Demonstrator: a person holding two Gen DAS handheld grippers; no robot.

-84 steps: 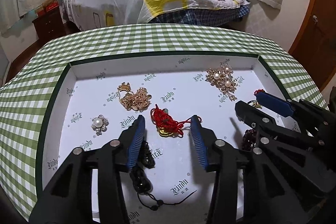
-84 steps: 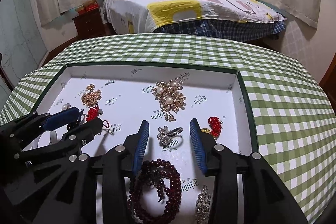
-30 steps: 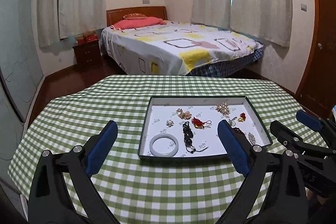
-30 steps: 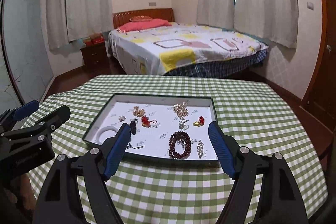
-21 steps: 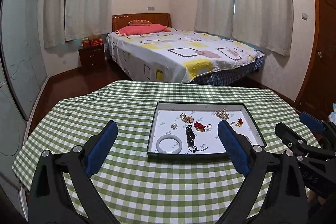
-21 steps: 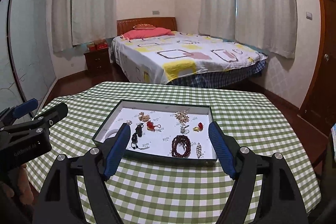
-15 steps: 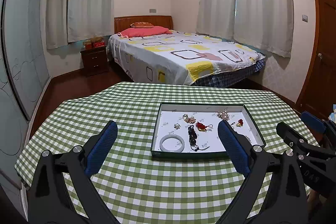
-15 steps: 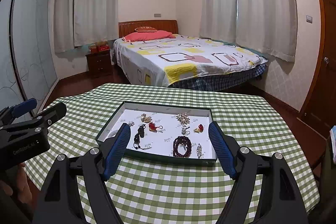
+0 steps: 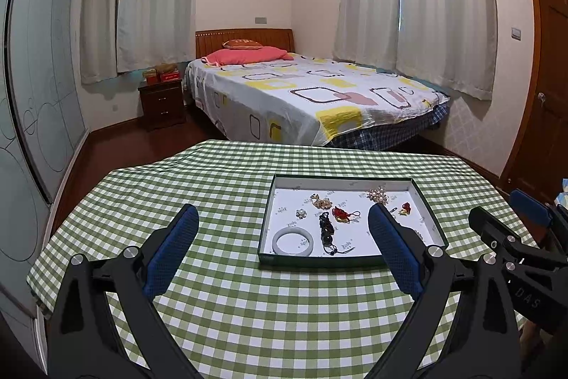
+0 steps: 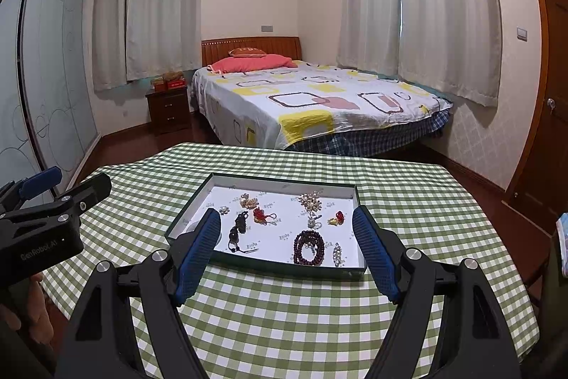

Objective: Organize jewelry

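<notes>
**Both grippers held back from the jewellery tray**

A shallow dark-green box tray with white lining [image 10: 263,261] sits on a green-and-white checked tablecloth [image 10: 284,325]. Inside lie a pale jade-like bangle [image 9: 293,240], a dark red bead bracelet [image 10: 308,247], a pearl brooch [image 10: 311,200] and red-corded charms [image 9: 341,214]. The left gripper [image 9: 284,251] and right gripper [image 10: 287,249] hover spread wide, empty. The bangle looks rigid, slippery and breakable: pinch its rim. Beads should drape limply: grasp the bunched strand
</notes>
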